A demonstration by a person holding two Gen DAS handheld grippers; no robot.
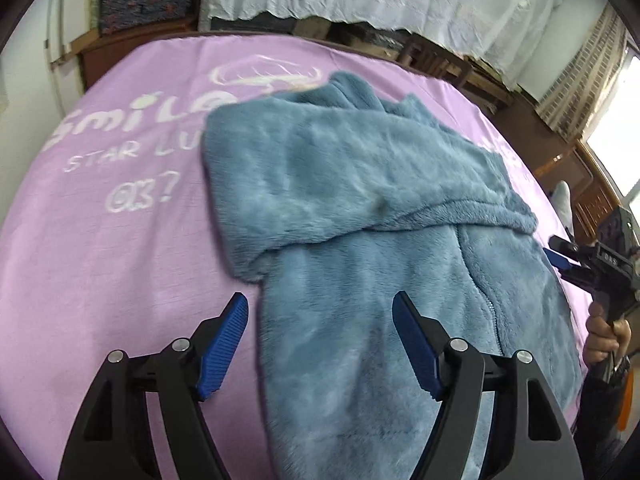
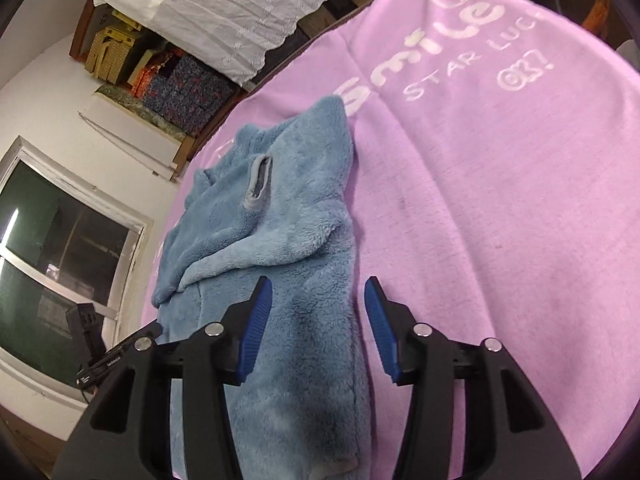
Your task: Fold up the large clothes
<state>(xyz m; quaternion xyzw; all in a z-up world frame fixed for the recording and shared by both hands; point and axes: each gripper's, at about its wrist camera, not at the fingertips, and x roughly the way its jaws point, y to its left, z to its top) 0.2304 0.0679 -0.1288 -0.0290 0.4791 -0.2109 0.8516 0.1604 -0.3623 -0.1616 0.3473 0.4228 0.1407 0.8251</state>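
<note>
Between our left gripper's [image 1: 320, 312] wide, empty jaws lies the blue fleece jacket [image 1: 360, 208], partly folded on the pink blanket [image 1: 100, 240]. Our right gripper [image 2: 318, 300] gapes equally over the jacket's edge, nothing blocking it; beyond its fingers a white lace cloth [image 2: 224, 4] hangs.

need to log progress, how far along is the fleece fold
Partly done: the blue fleece jacket lies on the pink blanket with its sleeves already folded across the body. Nothing is in hand: the left gripper and right gripper are both open above the near end. Left to do: folding the long body up.
</note>
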